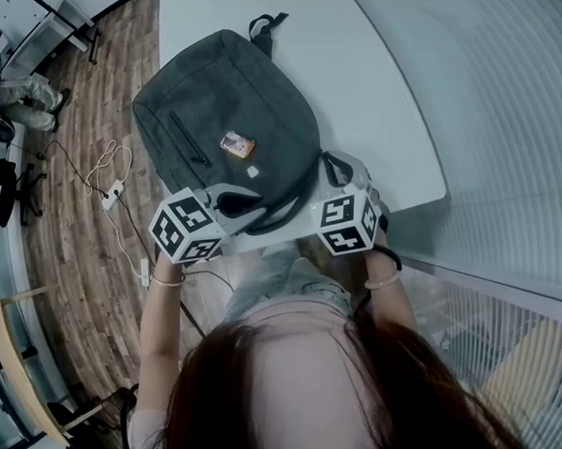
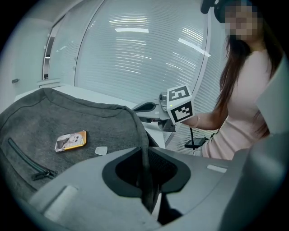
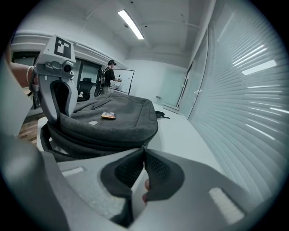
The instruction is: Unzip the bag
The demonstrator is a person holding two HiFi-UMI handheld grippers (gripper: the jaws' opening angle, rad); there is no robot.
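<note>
Bag (image 1: 223,109) is lying flat on the table (image 1: 377,82). It's soft grey fabric, likely light, so it'll be sagging and sliding under pull. Left tool (image 2: 146,180) is clamping its strap (image 2: 144,149) as an anchor. Right tool (image 3: 143,155) is pinching what looks like the zip pull (image 3: 143,145) at the near seam, the right place to hold

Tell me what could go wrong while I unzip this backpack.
The right gripper pinches the zipper pull only at its jaw tips, so it could slip off. The left gripper clamps just a thin fold of the backpack, which sits at the near edge of the table and might drag off. The orange card on top could slide away.
</note>
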